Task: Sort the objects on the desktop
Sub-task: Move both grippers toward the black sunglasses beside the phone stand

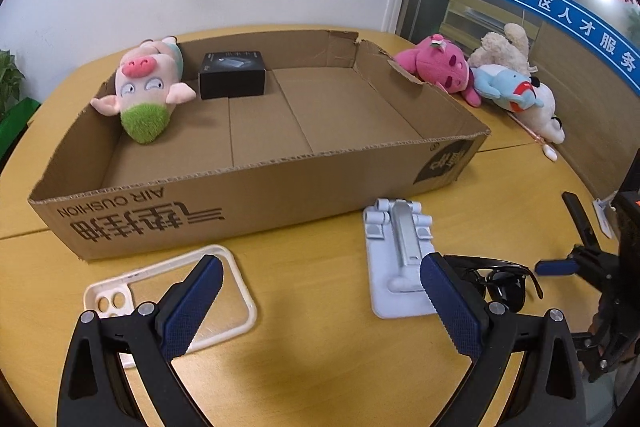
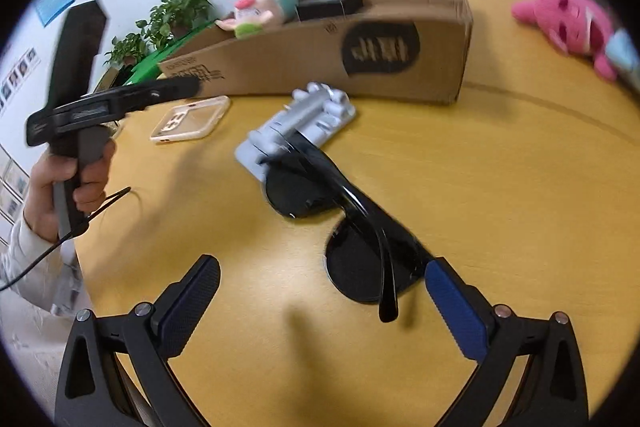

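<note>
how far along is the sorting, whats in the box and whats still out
Done: a pig plush and a black case lie in the box. In hand: nothing; the left gripper and right gripper are open, the right nearest the sunglasses. Left on the table: sunglasses, phone stand, phone case.

left wrist: low over table [image 1: 320, 367] near edge, facing cardboard box [image 1: 240, 195] and back wall | right wrist: close above sunglasses [image 2: 352, 227], angled leftward | shared: box, phone stand [image 1: 400, 267], phone case [image 1: 172, 291]
</note>
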Motion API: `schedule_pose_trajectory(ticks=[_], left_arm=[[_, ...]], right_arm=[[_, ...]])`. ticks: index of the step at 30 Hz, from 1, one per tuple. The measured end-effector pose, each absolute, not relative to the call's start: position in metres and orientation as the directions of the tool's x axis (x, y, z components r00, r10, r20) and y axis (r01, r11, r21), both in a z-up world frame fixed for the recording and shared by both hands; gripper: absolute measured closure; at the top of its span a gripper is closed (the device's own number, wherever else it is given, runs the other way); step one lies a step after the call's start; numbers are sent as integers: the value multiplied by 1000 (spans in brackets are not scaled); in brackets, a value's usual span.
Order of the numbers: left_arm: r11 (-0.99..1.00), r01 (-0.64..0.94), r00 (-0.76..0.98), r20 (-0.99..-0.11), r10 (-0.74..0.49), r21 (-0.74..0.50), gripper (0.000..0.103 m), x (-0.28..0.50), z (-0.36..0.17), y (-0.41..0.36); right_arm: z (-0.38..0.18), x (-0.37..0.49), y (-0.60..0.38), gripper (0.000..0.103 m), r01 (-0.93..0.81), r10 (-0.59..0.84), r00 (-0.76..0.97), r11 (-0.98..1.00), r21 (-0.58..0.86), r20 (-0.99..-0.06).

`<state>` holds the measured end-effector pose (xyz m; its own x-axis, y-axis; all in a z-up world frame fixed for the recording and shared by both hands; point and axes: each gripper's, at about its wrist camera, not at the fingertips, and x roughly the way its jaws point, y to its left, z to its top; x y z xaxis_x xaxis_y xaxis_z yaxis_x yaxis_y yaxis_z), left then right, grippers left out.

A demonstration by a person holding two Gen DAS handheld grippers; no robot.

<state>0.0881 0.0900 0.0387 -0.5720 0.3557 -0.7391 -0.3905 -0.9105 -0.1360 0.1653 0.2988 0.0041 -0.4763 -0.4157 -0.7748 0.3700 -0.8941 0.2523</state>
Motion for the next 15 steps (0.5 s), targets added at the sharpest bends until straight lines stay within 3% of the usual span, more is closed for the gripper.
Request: schedule_pose_trajectory(ticks=[5, 11, 15], left_arm=[[-894, -411, -546, -736, 399, -180, 3, 92, 37, 94], [-878, -424, -509, -744, 433, -221, 3, 97, 32, 98], [-853, -445, -451, -755, 476, -272, 4, 99, 24, 104]], right_arm=[[7, 158, 296, 1, 370, -307, -536, -923, 108, -786], [-21, 146, 282, 2, 359, -295, -463, -925, 127, -836], [-17, 170, 267, 2, 361, -397, -424, -898, 250, -814]])
